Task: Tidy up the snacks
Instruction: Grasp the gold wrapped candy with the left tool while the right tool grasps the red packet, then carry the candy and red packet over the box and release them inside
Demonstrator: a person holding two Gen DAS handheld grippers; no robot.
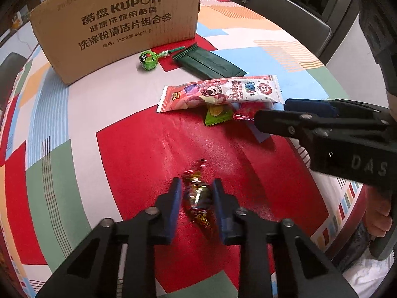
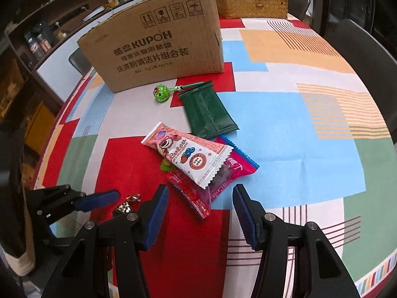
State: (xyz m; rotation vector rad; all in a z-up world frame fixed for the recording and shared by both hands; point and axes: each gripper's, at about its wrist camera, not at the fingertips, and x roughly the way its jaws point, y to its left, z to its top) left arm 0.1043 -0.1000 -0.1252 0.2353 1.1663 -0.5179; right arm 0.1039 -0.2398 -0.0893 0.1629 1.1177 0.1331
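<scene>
My left gripper [image 1: 196,193] has its blue pads on either side of a gold and red foil candy [image 1: 197,200], which lies on a red patch of the tablecloth; the pads look close on it, with contact unclear. The same candy [image 2: 126,204] shows in the right wrist view beside the left gripper's fingers [image 2: 96,200]. My right gripper [image 2: 201,206] is open and empty, just short of a pile of snack packets: a pink-white bear packet [image 2: 188,156] over a magenta packet [image 2: 223,176]. A green lollipop [image 2: 162,94] and a dark green pouch [image 2: 208,113] lie farther back.
A brown cardboard box [image 2: 158,47] stands at the back of the table. A wicker basket [image 2: 250,5] sits behind it. The patchwork tablecloth [image 2: 297,124] covers the table. Dark chairs [image 1: 285,10] stand beyond the far edge.
</scene>
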